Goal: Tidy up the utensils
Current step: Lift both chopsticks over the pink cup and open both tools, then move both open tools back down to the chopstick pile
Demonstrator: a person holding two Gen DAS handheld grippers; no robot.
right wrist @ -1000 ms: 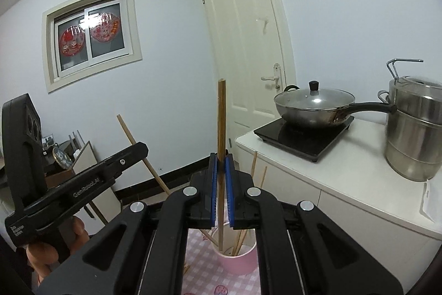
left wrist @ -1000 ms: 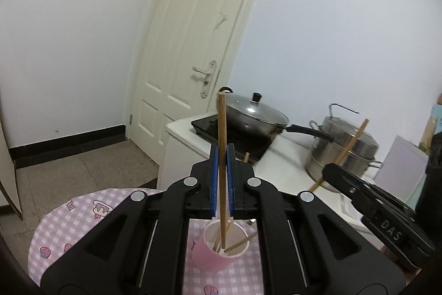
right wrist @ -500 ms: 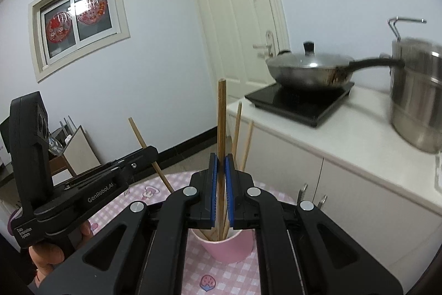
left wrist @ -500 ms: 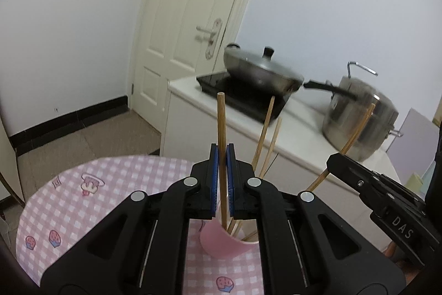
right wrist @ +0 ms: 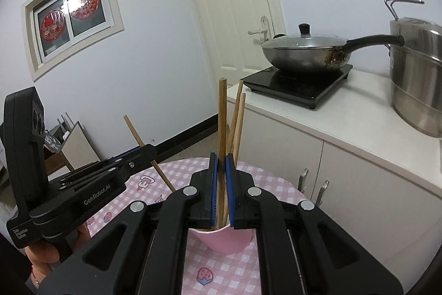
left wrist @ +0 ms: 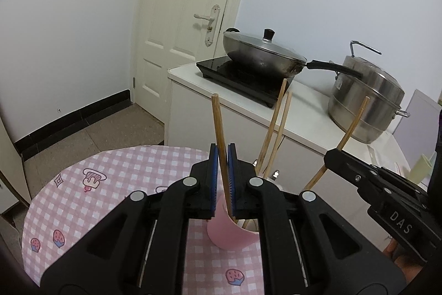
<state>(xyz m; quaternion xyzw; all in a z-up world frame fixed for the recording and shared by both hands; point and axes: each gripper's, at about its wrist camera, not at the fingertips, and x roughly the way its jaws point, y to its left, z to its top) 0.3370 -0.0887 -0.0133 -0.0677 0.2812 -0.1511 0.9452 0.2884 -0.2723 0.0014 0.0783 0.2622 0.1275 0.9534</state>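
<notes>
A pink cup (left wrist: 229, 235) stands on the table (left wrist: 124, 170), which has a pink checked cloth with little strawberries on it. Two wooden chopsticks (left wrist: 276, 120) already stand in the cup and lean toward the white counter (left wrist: 304, 126) behind it.

The left hand-held gripper (left wrist: 222, 154) is just above the cup. Its two blue pads are close together with the left chopstick (left wrist: 218, 123) between them. This stick leans a little, and its low end goes down into the cup. From the right camera the same stick (right wrist: 135, 129) slants up and away from the cup.

The right hand-held gripper (right wrist: 221, 159) is also right above the cup, near the left one. The right chopstick (right wrist: 222, 107) stands straight up between its blue pads, with its low end in the cup. The pads are only just starting to come apart, and they are still touching the stick.

On the counter a wok (right wrist: 304, 51) with a glass lid sits on a black cooktop (right wrist: 298, 85). A big steel pot (left wrist: 367, 101) stands beside it. A white door (left wrist: 187, 18) is shut behind
</notes>
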